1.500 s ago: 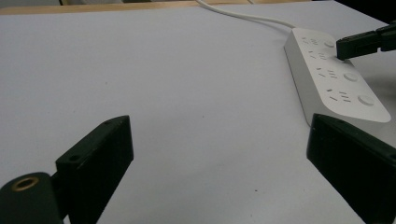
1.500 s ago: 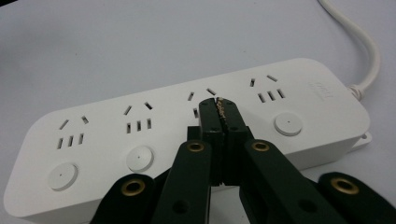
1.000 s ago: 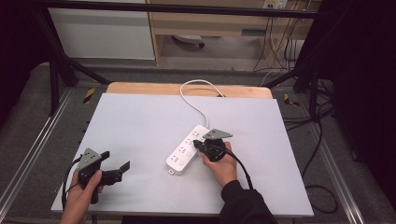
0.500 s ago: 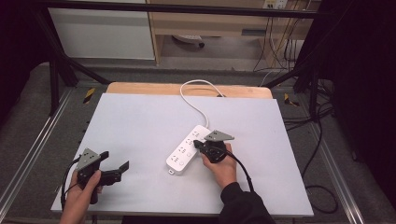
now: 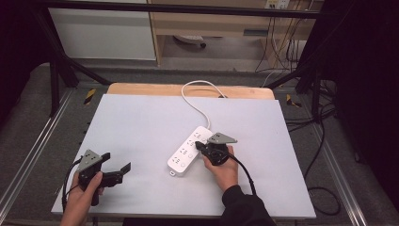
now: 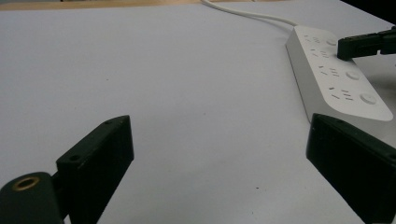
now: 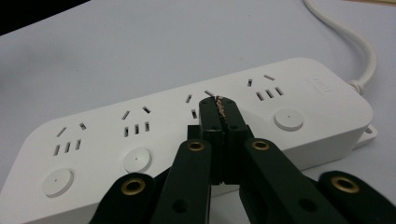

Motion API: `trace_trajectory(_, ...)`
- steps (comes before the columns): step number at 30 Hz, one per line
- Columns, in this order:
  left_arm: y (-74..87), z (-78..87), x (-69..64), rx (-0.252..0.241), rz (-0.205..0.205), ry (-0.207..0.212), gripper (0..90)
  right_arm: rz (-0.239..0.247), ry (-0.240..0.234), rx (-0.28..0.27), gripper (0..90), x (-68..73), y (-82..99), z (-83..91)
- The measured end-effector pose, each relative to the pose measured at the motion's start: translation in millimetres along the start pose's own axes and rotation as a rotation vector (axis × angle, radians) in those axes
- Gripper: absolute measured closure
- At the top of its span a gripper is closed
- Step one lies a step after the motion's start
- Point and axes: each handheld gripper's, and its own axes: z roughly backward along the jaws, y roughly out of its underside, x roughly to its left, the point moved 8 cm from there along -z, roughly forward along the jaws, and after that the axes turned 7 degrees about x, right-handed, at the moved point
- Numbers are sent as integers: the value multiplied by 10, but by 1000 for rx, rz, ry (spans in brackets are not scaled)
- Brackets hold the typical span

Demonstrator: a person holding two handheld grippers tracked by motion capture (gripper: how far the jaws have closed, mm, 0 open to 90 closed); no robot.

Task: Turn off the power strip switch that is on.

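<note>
A white power strip (image 5: 187, 153) with several sockets and round buttons lies at the middle of the grey table top (image 5: 141, 122). Its white cable (image 5: 195, 94) runs off toward the far edge. My right gripper (image 5: 198, 146) is shut with nothing between its jaws. Its tips (image 7: 219, 105) sit over the strip (image 7: 140, 135) at one socket group and hide the button there. I cannot tell whether they touch it. My left gripper (image 5: 116, 163) stands open near the front left corner, jaws wide (image 6: 219, 154) and empty. From there the strip (image 6: 343, 79) and the right gripper's tip (image 6: 364, 44) show off to the right.
The table top has a wooden strip (image 5: 141, 88) along its far edge. Metal rails (image 5: 42, 141) run down both sides. Beyond the table stand a white cabinet (image 5: 103, 33) and black cables (image 5: 282, 42) on the floor.
</note>
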Motion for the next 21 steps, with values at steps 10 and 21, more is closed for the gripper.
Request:
trace_trajectory(10, 6, -3, -10, 6, -5, 3, 75, -5, 1, -14, 900, 0, 9, 0)
trace_trajectory(21, 11, -7, -6, 9, -7, 3, 74, -19, -5, -17, 900, -7, 10, 1)
